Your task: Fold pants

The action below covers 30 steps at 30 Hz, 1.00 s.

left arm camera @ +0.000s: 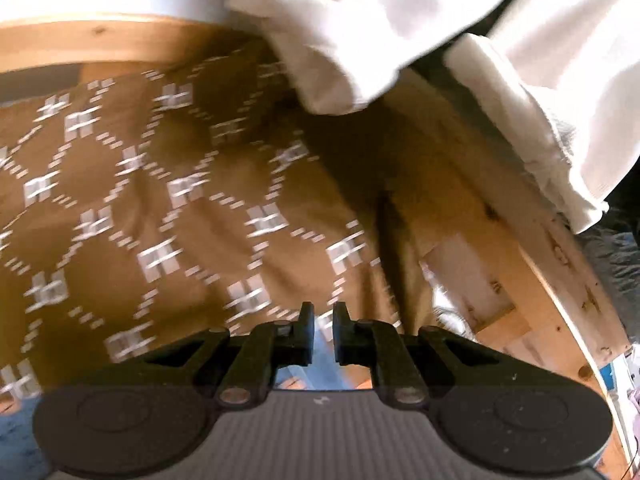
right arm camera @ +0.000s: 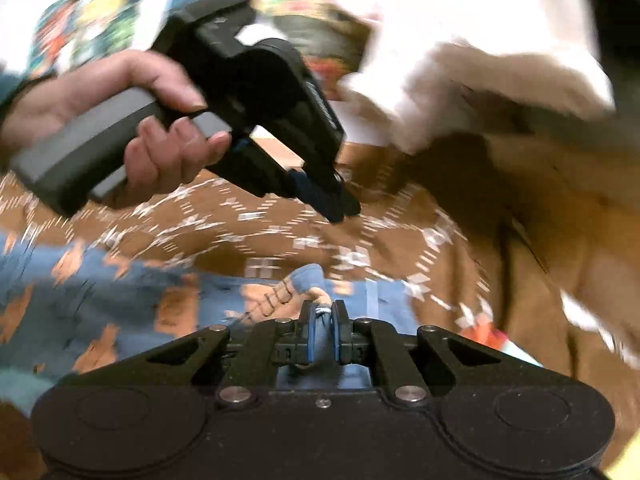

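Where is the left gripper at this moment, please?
In the right wrist view the left gripper is at upper left, held by the left hand, its tips just above the brown patterned blanket.

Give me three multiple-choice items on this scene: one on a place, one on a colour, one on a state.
1. Seen from the right wrist, the left gripper is:
A) over the brown patterned blanket
B) inside a drawer
C) under the blanket

2. The pants are:
A) black
B) blue with orange patches
C) plain white

3. The right gripper is:
A) wide open
B) out of view
C) shut on the pants

Answers:
1 A, the patterned blanket lies right behind its tips.
2 B, blue and orange cloth fills the lower left.
3 C, blue cloth sits pinched between its fingers.
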Each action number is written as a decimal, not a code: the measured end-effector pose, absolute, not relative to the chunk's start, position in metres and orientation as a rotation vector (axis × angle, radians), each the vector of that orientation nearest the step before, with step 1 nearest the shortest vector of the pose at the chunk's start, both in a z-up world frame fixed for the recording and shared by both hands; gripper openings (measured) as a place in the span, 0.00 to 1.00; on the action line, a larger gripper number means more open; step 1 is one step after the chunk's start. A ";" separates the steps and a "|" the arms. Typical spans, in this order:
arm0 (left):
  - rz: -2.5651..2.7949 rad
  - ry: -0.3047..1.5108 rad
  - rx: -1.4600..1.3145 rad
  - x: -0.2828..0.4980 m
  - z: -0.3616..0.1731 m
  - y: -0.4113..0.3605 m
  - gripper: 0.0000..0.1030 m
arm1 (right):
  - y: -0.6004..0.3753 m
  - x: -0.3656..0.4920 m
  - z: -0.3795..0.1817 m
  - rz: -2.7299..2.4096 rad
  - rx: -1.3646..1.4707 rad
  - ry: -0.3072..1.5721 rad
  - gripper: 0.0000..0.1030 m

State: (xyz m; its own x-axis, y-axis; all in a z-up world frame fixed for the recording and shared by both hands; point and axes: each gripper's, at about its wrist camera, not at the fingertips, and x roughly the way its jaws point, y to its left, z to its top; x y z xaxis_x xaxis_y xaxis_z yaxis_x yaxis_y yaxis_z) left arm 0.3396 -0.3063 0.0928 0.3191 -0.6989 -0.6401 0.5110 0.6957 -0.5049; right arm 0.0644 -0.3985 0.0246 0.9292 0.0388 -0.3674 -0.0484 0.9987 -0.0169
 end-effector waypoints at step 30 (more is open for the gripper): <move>-0.652 1.292 -0.241 0.317 -0.004 -0.234 0.08 | -0.391 0.059 -0.015 0.311 -0.662 0.516 0.23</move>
